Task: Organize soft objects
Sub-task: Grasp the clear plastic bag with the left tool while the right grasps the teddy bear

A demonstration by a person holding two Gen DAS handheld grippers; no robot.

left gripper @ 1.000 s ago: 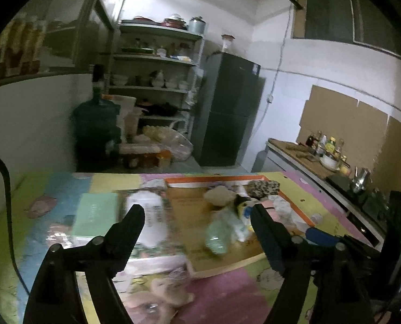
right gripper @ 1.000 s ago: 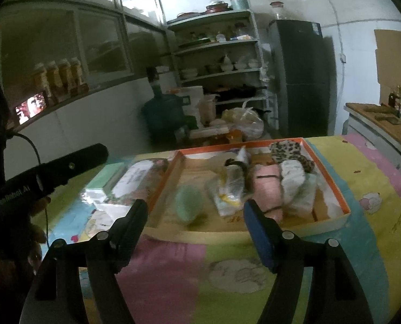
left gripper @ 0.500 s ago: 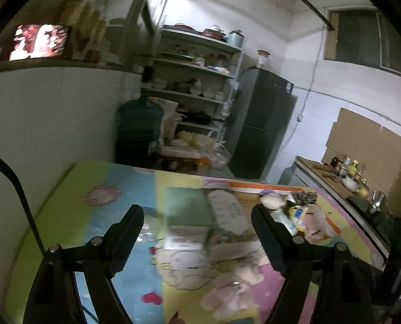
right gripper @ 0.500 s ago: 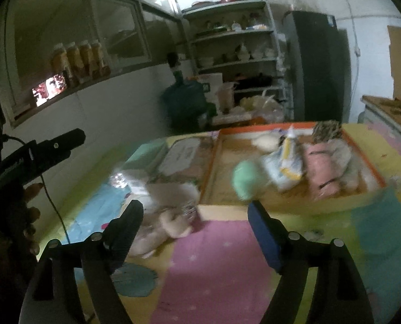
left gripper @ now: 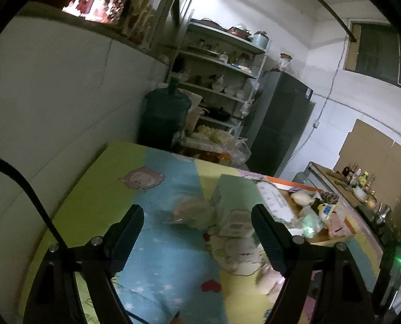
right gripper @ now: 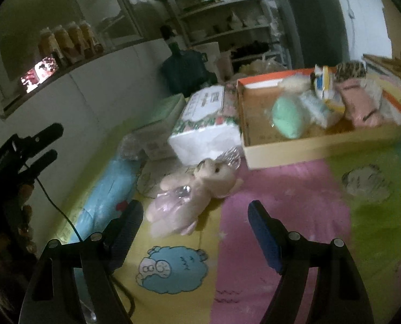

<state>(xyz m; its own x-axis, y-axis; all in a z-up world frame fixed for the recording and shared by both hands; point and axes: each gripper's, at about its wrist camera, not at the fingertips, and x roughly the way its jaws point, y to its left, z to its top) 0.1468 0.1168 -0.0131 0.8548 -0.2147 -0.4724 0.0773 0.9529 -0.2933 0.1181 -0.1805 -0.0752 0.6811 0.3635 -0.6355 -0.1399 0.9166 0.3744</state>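
Right claw (right gripper: pixel 195 224): jaws wide, just opened further, nothing between them; poised just short of plush toy (right gripper: pixel 189 189).
Left claw (left gripper: pixel 197 232): jaws wide, empty; seen in right view as dark tool at far left (right gripper: pixel 24 148), well apart from plush toy.
Plush toy, place: flat on worktop (right gripper: pixel 281 216), just outside near left corner of orange-rimmed box (right gripper: pixel 308 145), touching or nearly touching white carton (right gripper: pixel 205 132); contact not resolvable.
Plush toy, long axis: diagonal; head toward box corner, legs toward right claw's left finger (right gripper: pixel 124 229).
Plush toy, facing: face up and toward box; shiny lilac dress over body.
Box contents: green soft item (right gripper: pixel 286 118), pink soft item (right gripper: pixel 359 102), further bundles packed along far side; free floor at near left.
Risk, off-axis grip: closing along the diagonal likely catches only a leg or dress; cause: jaw line not set across body.
Risk, slip: thin dress fabric pinched alone, toy hangs and drops; cause: shallow reach.
Risk, snag: crinkled clear wrap (right gripper: pixel 230 156) by head dragged along; cause: grip too near head.
Risk, collision: box wall or carton nudged on lift; cause: close neighbours.
Risk, misjudged reach: blur and dim light.
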